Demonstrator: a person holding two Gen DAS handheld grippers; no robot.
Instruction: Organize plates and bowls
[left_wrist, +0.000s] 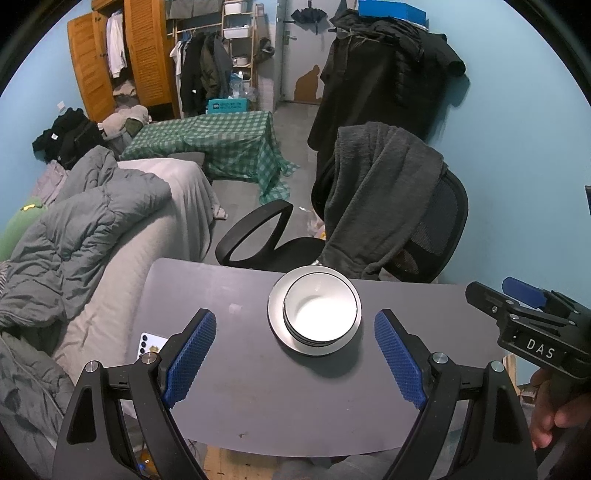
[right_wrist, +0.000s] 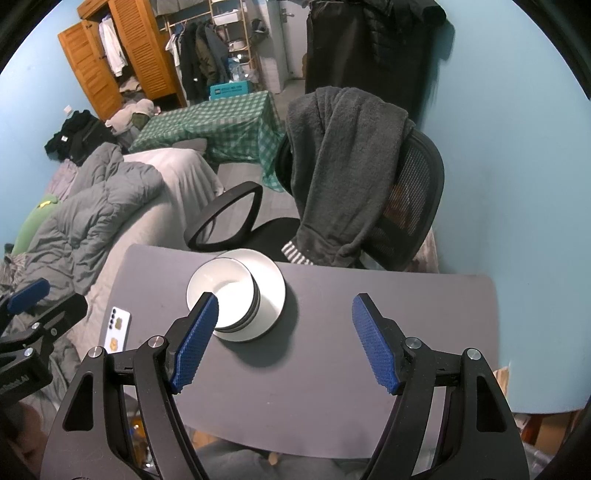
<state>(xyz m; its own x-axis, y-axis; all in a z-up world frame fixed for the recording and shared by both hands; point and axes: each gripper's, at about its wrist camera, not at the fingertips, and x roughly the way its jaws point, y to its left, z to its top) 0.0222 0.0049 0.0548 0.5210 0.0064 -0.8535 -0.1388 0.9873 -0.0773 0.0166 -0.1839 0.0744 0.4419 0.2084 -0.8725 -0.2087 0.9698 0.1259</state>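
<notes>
Stacked white ceramic bowls (left_wrist: 320, 312) on a white round plate (left_wrist: 276, 314) sit ahead of the spread, empty left gripper (left_wrist: 295, 356); the right gripper (right_wrist: 285, 341) gapes empty just right of them over the grey table (right_wrist: 332, 369).

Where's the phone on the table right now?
The phone lies flat at the table's left edge, left of the stacked bowls on the plate; in the left wrist view the left gripper partly hides it.
</notes>
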